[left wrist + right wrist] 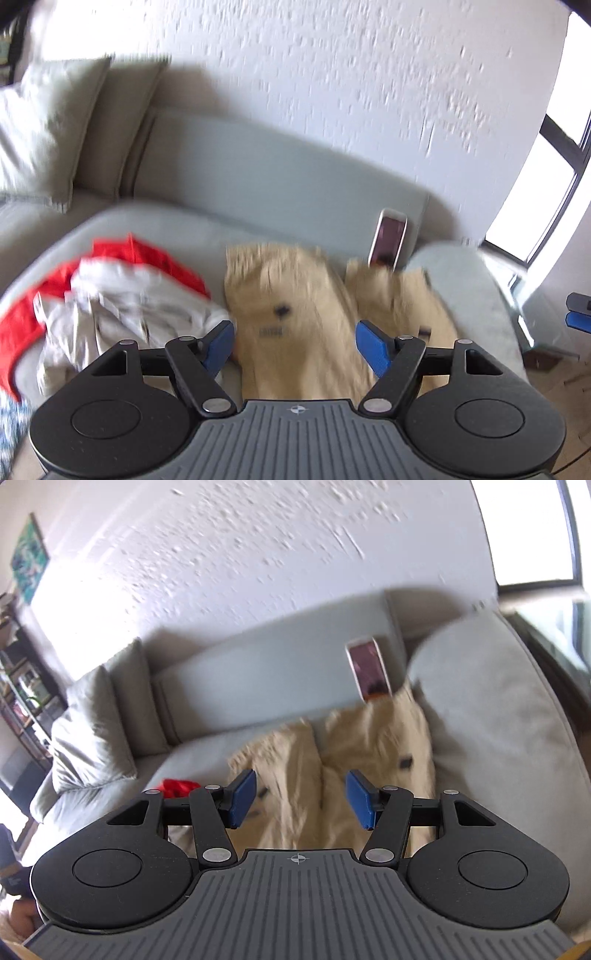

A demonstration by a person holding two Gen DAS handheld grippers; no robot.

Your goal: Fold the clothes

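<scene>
Tan trousers (295,314) lie spread on the grey sofa seat (192,236), legs pointing toward the backrest; the right wrist view shows them too (369,753). A heap of white and red clothes (122,306) lies to their left, with only a red scrap (177,787) visible in the right wrist view. My left gripper (295,347) hovers open above the trousers, nothing between its blue pads. My right gripper (301,797) is likewise open over the trousers, holding nothing. Both views are blurred.
A phone (388,242) leans against the sofa backrest behind the trousers, also seen as the phone (369,672). Cushions (48,129) sit at the left end, the padded armrest (498,709) at the right. A window (554,166) is beyond it.
</scene>
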